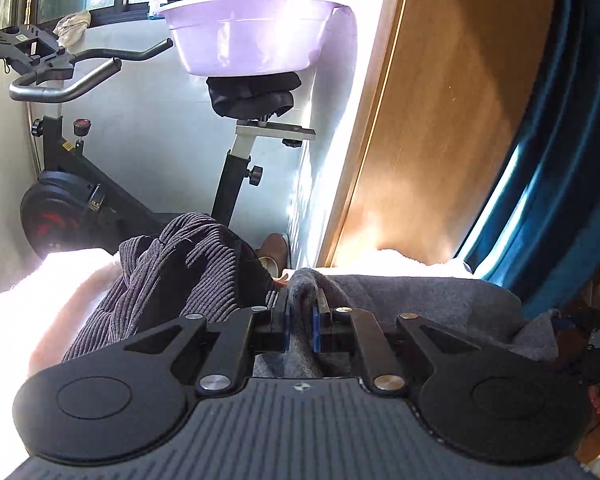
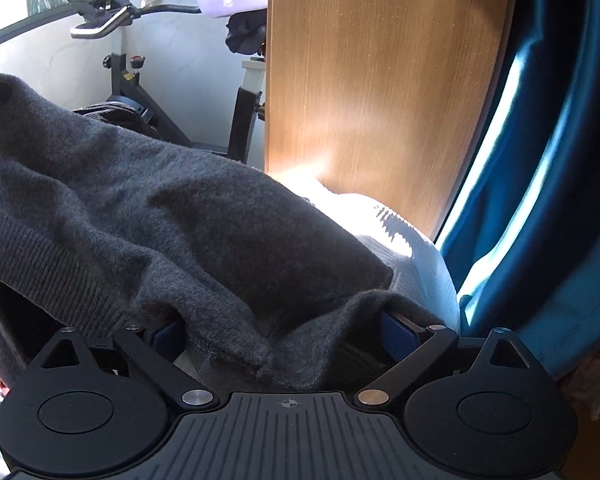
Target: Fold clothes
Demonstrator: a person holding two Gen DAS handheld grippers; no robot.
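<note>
1. The left gripper (image 1: 300, 312) is clamping a raised fold of the grey sweater (image 1: 420, 300); its blue pads are pinching the knit, and the fingertips themselves are partly buried in it.
2. The right gripper (image 2: 284, 330) is standing wide, released; the grey sweater is draping across the gap between its fingers (image 2: 396, 330), hiding the left pad almost entirely. The cloth is lying loose there, not pressed.
3. The sweater is lying on a white bed cover (image 2: 404, 240), whose surface is blowing out in sunlight, so its texture is hard to read.
4. A dark ribbed garment (image 1: 172, 272) is bunching just beside the sweater in the left wrist view; its lower end is cut off by the gripper body.
5. Behind it, something brown, possibly a shoe (image 1: 276, 252), is showing on the floor.
6. An exercise bike (image 1: 80, 160) is standing by the wall with a lilac basin (image 1: 252, 32) on its saddle.
7. A wooden panel (image 2: 380, 80) and a blue curtain (image 2: 560, 160) are closing off the right side.
</note>
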